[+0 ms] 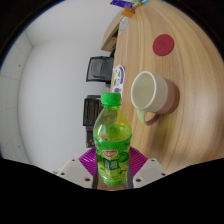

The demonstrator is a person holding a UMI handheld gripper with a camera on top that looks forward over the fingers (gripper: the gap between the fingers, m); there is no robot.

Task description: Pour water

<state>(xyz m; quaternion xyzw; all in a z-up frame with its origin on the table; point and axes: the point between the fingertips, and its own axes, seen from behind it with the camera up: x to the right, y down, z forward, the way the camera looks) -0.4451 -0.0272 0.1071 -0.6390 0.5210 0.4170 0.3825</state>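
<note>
Gripping the green bottle (112, 140), capped, short of the mug.
Both pads (88, 158) of the gripper (112, 168) pinch it; judged: uncap, then tilt slowly over the white mug (152, 94).

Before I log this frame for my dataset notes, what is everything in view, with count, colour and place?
bottle: 1, green with a green cap, between the fingers
cup: 1, cream, lying on its side on the table beyond the bottle
coaster: 1, red, round, on the table beyond the cup
table: 1, light wood
chair: 1, black, past the table's edge
fingers: 2, with purple pads, either side of the bottle's lower part; whether they press on it cannot be told
</note>
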